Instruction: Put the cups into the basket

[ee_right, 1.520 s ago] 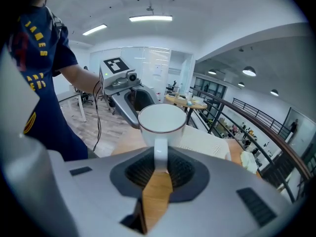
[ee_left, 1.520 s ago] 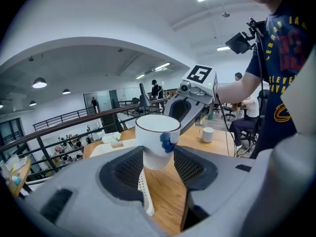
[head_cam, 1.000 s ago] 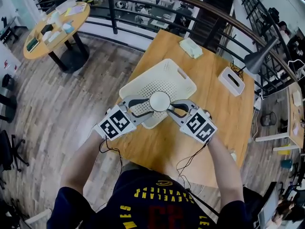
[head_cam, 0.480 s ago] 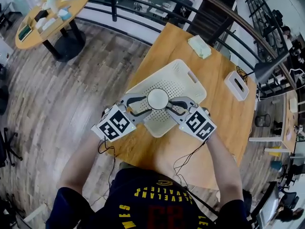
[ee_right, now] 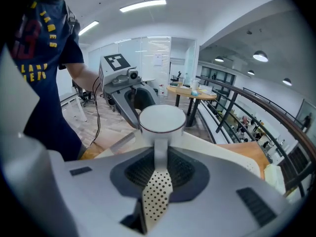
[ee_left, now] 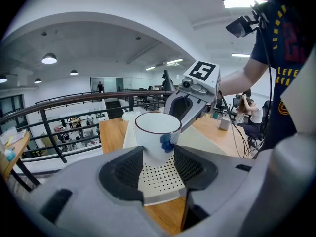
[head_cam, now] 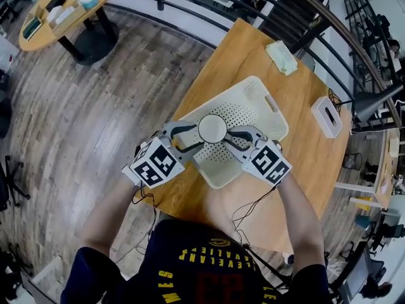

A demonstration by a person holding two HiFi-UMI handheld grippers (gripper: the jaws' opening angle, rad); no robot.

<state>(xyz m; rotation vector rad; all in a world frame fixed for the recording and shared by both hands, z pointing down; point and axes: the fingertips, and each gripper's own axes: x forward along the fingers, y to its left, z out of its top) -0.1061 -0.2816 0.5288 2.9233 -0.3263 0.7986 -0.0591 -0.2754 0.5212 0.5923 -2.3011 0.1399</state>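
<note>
You hold the white, dark-rimmed ceramic cup over the white perforated plastic basket — left gripper fingers pinching its wall, right gripper fingers its handle — so releasing unevenly could tip it.

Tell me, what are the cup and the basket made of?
The cup looks like glazed ceramic: smooth, shiny white, with a thin dark rim line and a blue painted mark. The basket looks like matte cream plastic: rows of tiny holes and a cut-out handle.
</note>
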